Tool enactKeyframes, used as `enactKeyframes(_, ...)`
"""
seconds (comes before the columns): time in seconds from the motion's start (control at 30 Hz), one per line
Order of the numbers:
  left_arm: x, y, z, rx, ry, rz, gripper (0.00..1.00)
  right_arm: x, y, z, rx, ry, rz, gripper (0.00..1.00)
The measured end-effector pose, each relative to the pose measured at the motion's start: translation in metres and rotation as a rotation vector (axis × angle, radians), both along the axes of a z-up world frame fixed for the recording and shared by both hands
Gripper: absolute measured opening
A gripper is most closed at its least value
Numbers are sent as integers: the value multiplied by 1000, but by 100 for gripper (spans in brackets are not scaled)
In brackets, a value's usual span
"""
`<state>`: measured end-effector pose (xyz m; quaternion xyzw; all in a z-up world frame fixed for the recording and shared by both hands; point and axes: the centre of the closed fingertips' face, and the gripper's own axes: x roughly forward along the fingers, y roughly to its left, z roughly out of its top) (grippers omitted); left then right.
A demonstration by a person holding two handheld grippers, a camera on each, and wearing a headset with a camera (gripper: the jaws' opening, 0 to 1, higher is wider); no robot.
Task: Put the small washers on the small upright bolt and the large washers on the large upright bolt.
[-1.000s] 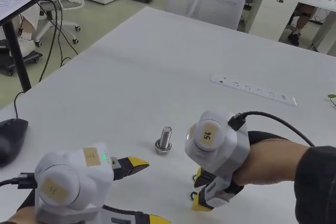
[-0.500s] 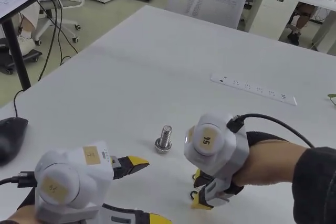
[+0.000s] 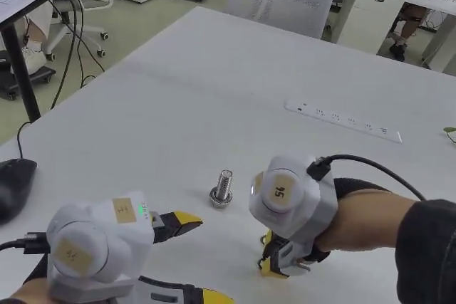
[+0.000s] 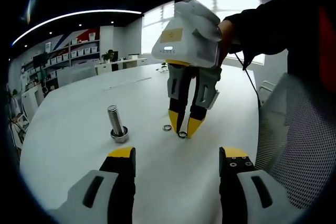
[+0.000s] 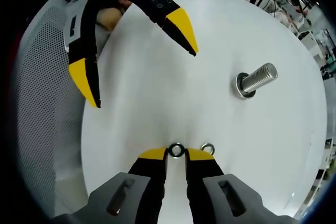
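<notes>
- The upright bolt (image 3: 223,189) stands on the near part of the white table (image 3: 214,83). Its long axis is vertical, with the threaded shank pointed up and the wide end down on the tabletop.
- A ring is seen round the bolt's foot in both gripper views. Whether it is a head flange or a seated washer cannot be told.
- The washer (image 5: 176,150) lies flat on the table, hole axis vertical, caught between the tips of the right gripper (image 5: 176,156). The jaws are drawn nearly together, with one yellow tip touching each side of it.
- The second washer (image 5: 208,148) lies flat just beside the outer edge of one right-gripper tip. It is apart from the first washer and not gripped.
- Both washers sit near the bolt but clear of it. In the head view they are hidden under the right gripper, which is pointed steeply down at the table just right of the bolt.
- Washer size class (small or large) cannot be judged.
- The left gripper (image 4: 177,153) is held low over the table, jaws spread wide and empty. It is aimed at the right gripper and the washers, with the bolt off to its left.
- The power strip (image 3: 342,120) lies flat farther back on the table, well apart from the bolt.
- A dark mouse (image 3: 11,189) is seen at the table's left edge.
</notes>
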<state>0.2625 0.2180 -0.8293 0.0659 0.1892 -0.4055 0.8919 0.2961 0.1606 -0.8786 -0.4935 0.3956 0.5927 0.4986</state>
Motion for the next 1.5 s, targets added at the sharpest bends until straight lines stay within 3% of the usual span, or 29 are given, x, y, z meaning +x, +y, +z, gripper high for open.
enactKeyframes(1.17, 1, -2, 2, 5, -1, -5, 63, 3, -6, 5, 1, 2, -21, 13)
enactKeyframes(1.5, 1, -3, 2, 5, -2, -9, 63, 4, -20, 10, -7, -1, -45, 13)
